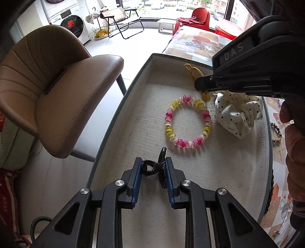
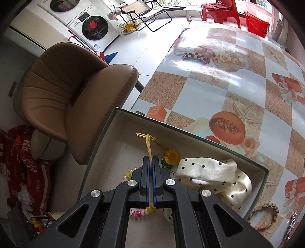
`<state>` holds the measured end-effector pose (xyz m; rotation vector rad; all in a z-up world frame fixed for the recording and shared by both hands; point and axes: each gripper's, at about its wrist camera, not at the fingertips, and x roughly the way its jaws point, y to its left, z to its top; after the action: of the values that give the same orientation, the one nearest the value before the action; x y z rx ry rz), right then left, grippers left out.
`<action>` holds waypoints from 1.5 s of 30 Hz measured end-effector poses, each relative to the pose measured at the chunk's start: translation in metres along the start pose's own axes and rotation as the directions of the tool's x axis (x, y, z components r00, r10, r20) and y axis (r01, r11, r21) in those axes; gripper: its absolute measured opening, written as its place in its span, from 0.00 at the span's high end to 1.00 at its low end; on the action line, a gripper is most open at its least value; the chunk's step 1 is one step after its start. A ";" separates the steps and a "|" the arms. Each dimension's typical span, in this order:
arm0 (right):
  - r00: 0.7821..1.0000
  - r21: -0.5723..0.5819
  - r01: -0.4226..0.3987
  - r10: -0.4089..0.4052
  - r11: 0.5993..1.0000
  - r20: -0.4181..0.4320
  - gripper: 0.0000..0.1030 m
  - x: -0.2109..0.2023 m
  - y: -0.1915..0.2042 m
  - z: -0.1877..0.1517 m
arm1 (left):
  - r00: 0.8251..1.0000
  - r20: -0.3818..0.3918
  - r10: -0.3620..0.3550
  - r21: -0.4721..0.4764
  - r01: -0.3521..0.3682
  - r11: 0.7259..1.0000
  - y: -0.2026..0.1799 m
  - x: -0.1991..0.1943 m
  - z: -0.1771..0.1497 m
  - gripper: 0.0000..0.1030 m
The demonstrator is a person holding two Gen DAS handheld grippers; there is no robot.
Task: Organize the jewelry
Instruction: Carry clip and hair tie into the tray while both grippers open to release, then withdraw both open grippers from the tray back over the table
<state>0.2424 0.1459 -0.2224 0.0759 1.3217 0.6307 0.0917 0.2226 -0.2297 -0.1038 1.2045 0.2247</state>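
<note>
Left gripper (image 1: 153,172) lower centre, jaws narrowed onto small black hair clip (image 1: 157,167): light, rigid, slick; pinch across body.

Right gripper (image 2: 150,164) pressed shut on yellow cord (image 2: 149,146) of sunflower charm (image 2: 171,156), over box (image 2: 106,137): limp, feather-light; cord best hold.

Tan leather chair (image 2: 76,95), pale tiled floor (image 1: 144,42), washing machine (image 2: 91,24) (stacked pair), bright windows (image 1: 171,5), red chair (image 1: 200,17)
</note>
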 end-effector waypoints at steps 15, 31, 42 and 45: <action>0.999 0.007 -0.035 0.035 0.999 0.004 0.46 -0.014 -0.004 0.001 | 0.997 0.065 0.029 0.012 -0.030 0.999 0.000 -0.017 0.004 0.08; 0.990 0.164 -0.110 0.094 0.980 0.107 0.18 -0.094 -0.051 -0.039 | 0.997 0.066 0.036 0.104 -0.043 0.994 -0.031 -0.047 0.004 0.00; 0.980 0.305 -0.037 -0.025 0.952 0.196 0.00 -0.160 -0.130 -0.107 | 0.997 0.073 -0.037 0.247 0.018 0.969 -0.100 -0.078 -0.004 0.00; 0.982 0.360 -0.014 -0.055 0.933 0.181 0.00 -0.174 -0.154 -0.127 | 0.996 0.070 -0.061 0.287 0.039 0.957 -0.123 -0.084 -0.006 0.00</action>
<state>0.1666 -0.1016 -0.1652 0.4115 1.2379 0.3465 0.0858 0.0922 -0.1578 0.1255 1.1428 0.0085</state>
